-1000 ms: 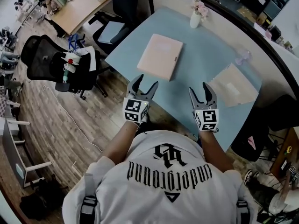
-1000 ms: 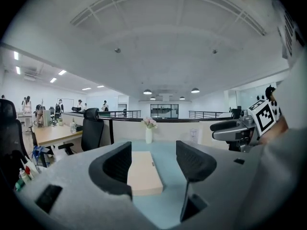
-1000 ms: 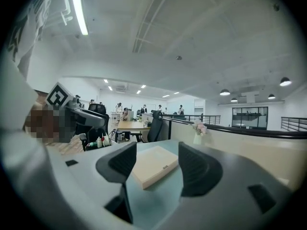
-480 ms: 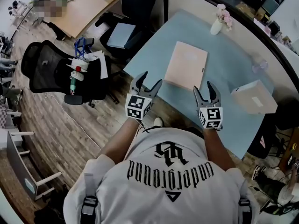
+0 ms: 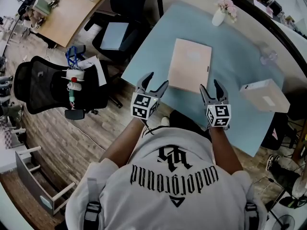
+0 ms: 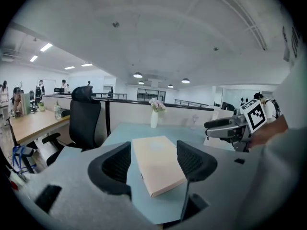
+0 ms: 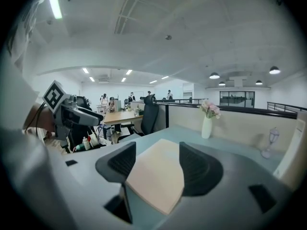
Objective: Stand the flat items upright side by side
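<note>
A flat pink box (image 5: pixel 190 65) lies on the light blue table (image 5: pixel 240 71), close to its near edge. A flat white box (image 5: pixel 265 95) lies further right. My left gripper (image 5: pixel 156 80) hovers at the table's near edge, just short of the pink box's left corner. It is open; its jaws have just opened a little further, with nothing between them. My right gripper (image 5: pixel 211 86) is open and empty at the box's near right corner. The left gripper view frames the pink box (image 6: pixel 157 169) between open jaws. In the right gripper view the pink box (image 7: pixel 156 176) lies ahead.
A white vase with pink flowers (image 5: pixel 219 14) and a clear glass (image 5: pixel 268 56) stand at the table's far side by a partition. A black office chair (image 5: pixel 43 87) holding bottles stands on the wood floor at left. Another chair (image 5: pixel 117 32) is at the table's left end.
Both grippers have moved forward and down to the table's near edge, closer to the pink box. Both stay open and empty.
</note>
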